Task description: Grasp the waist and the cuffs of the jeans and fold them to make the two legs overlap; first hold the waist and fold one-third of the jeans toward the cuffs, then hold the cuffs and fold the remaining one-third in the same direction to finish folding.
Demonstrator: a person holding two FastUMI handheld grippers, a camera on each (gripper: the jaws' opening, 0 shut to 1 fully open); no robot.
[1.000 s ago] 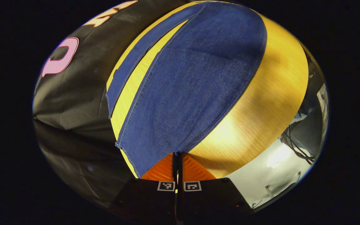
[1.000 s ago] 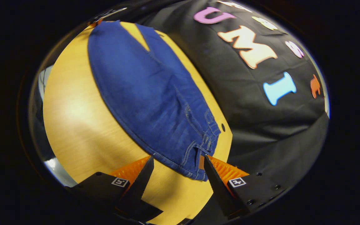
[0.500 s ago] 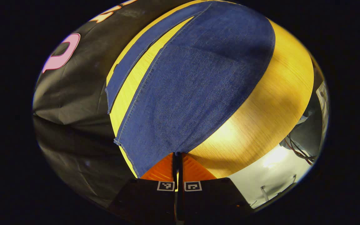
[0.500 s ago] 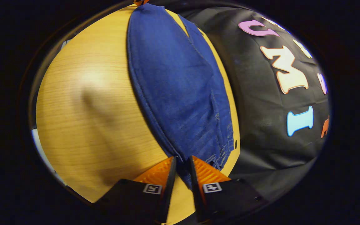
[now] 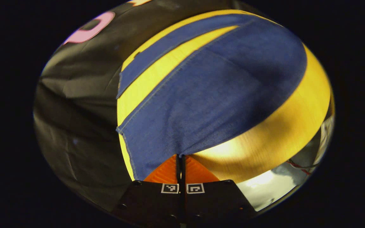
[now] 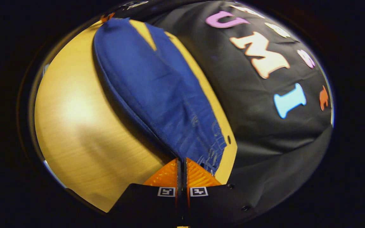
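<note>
Blue jeans [image 5: 214, 91] lie spread on a yellow wooden table [image 5: 284, 126]. In the left gripper view my left gripper [image 5: 180, 155] is shut on the cuff of the near leg, which rises off the table toward the fingers; the far leg [image 5: 176, 38] lies flat along the table's far edge. In the right gripper view the jeans [image 6: 157, 91] run away from me with the waist end nearest. There my right gripper [image 6: 181, 160] is shut on the near waist edge, and the denim lifts from the table [image 6: 74, 126], casting a shadow below.
The booth's black cloth wall [image 6: 265, 126] hangs close behind the table's far edge. A small dark hole [image 6: 229, 138] marks the tabletop near the waist. Beyond the table's near edge in the left gripper view lie a pale floor [image 5: 265, 190] and some cables [image 5: 303, 164].
The right gripper went from open around the waist to shut on it and has lifted that edge. The left gripper stays shut on the cuff and has swung, raising the near leg.
</note>
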